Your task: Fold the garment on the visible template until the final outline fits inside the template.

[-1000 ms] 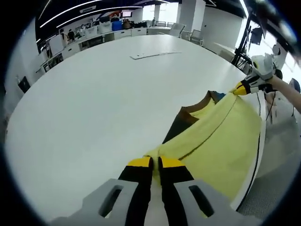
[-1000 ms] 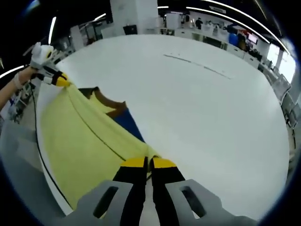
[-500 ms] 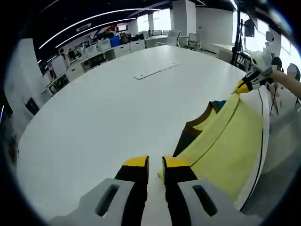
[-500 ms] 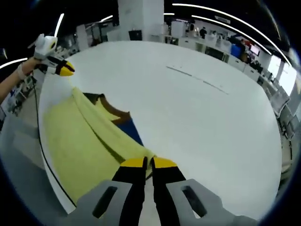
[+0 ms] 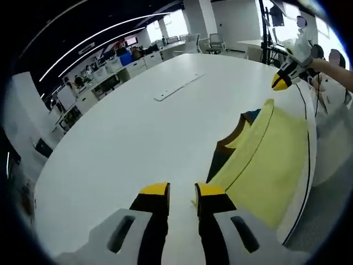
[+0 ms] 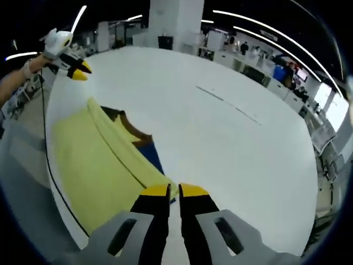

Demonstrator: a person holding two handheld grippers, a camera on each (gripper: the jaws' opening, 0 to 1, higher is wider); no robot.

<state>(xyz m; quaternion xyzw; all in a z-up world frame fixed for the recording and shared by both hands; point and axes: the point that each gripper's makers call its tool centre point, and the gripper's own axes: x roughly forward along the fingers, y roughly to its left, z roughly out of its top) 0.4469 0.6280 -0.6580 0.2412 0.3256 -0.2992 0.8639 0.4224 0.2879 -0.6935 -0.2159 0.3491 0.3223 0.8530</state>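
Grippers with yellow-tipped black jaws hover above a broad white round table [image 5: 110, 138], both clear of the cloth. The left gripper [image 5: 182, 190] is raised over the table with its jaws a little apart and nothing between them; in the right gripper view it appears far off at the table's edge [image 6: 79, 69], held by a person's hand [image 6: 30, 66]. The right gripper [image 6: 174, 191] is likewise lifted, its jaws nearly together with a thin gap and empty; in the left gripper view it shows near the far rim [image 5: 282, 80], tips pointing down toward the table.

A pale yellow folded garment [image 5: 265, 165] with a brown and blue layer showing at its inner side lies flat along the table's edge, just beyond the left jaw tips and to their right. In the right gripper view the garment [image 6: 94, 165] spreads to the left of the jaws, one corner reaching just under their tips. A long thin white strip [image 5: 177, 88] lies well apart on the table.
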